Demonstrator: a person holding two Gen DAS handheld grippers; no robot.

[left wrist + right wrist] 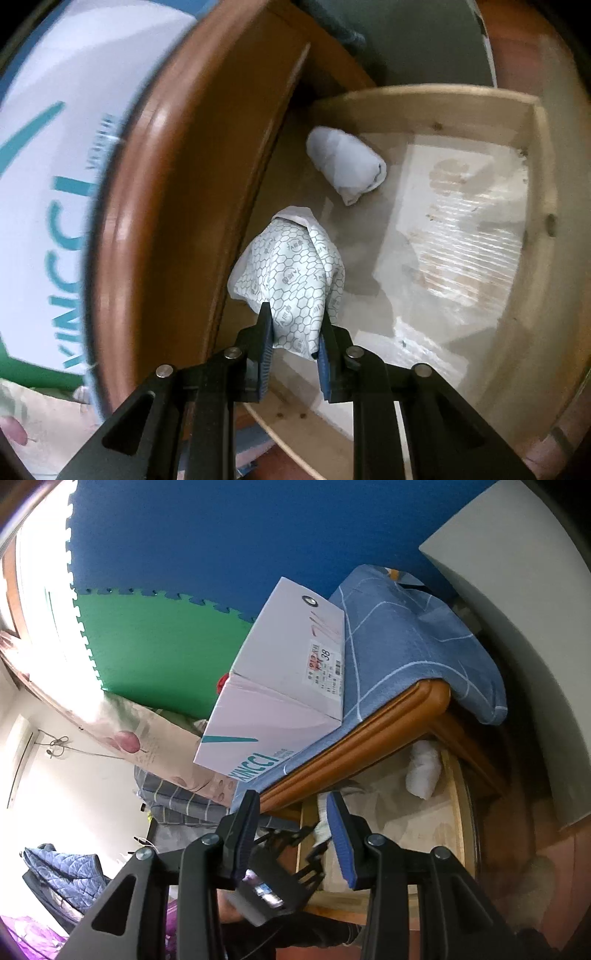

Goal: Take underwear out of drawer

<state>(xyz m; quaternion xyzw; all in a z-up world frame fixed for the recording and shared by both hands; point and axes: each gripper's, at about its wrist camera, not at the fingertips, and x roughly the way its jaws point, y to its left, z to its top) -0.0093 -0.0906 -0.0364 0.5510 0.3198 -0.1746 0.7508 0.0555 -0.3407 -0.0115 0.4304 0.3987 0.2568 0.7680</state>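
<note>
A rolled piece of white underwear with a grey honeycomb print (291, 280) hangs above the floor of the open wooden drawer (424, 99), near its left side. My left gripper (295, 325) is shut on its lower end, blue pads pressing both sides. A second, plain white roll of underwear (347, 162) lies in the drawer's far left corner, apart from the first. In the right wrist view that white roll (423, 771) shows in the drawer (452, 797). My right gripper (291, 805) is held outside the drawer, jaws apart, nothing between them.
A thick brown wooden edge (155, 221) overhangs the drawer's left side. A white shoe box (280, 686) rests on a blue checked cloth (406, 635) on top of it. Wrinkled liner paper (461, 240) covers the drawer floor. Bedding and bags are piled at left.
</note>
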